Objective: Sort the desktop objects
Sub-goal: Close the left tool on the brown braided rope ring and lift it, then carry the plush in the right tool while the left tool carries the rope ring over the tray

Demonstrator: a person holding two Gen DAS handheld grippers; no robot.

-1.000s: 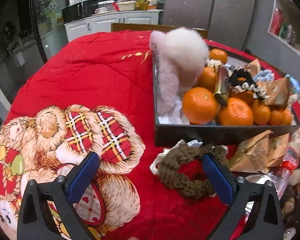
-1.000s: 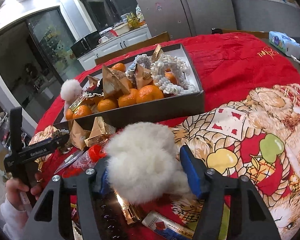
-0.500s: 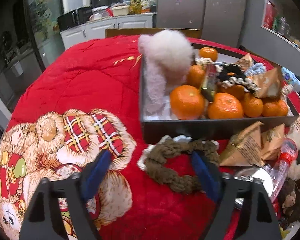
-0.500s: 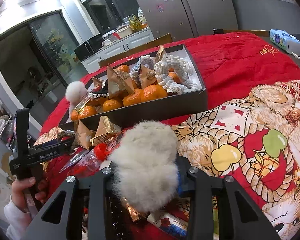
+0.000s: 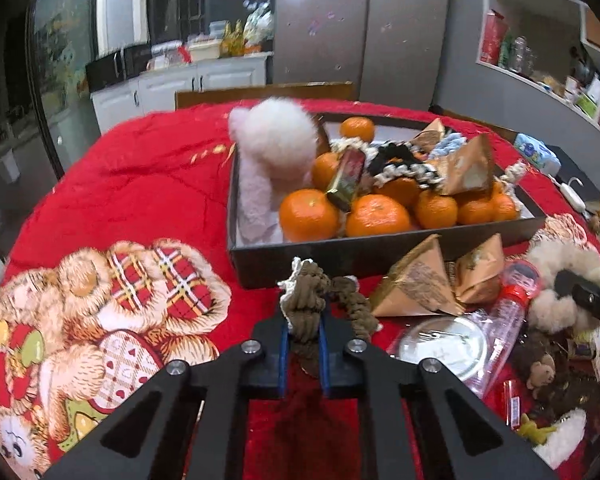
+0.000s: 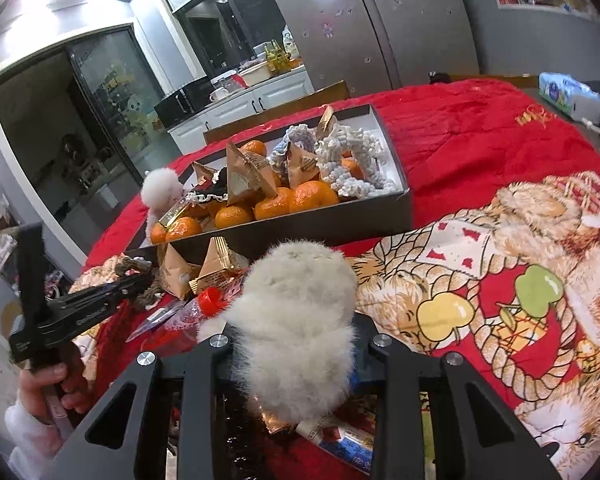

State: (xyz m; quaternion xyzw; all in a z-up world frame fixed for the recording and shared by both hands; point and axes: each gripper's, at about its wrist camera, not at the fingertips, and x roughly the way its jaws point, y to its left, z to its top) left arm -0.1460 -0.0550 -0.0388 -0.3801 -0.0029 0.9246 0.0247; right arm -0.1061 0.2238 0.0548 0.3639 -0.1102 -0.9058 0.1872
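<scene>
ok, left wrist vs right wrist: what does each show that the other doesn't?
Left wrist only: the left tongs shut on the brown scrunchie, seen close; wall shelves.

Right wrist only: the right tongs pressing on the cream fluffy scrunchie, the apple print, and the hand holding the left tool.

Both: the black box of oranges, the red blanket, the red-capped bottle.
</scene>
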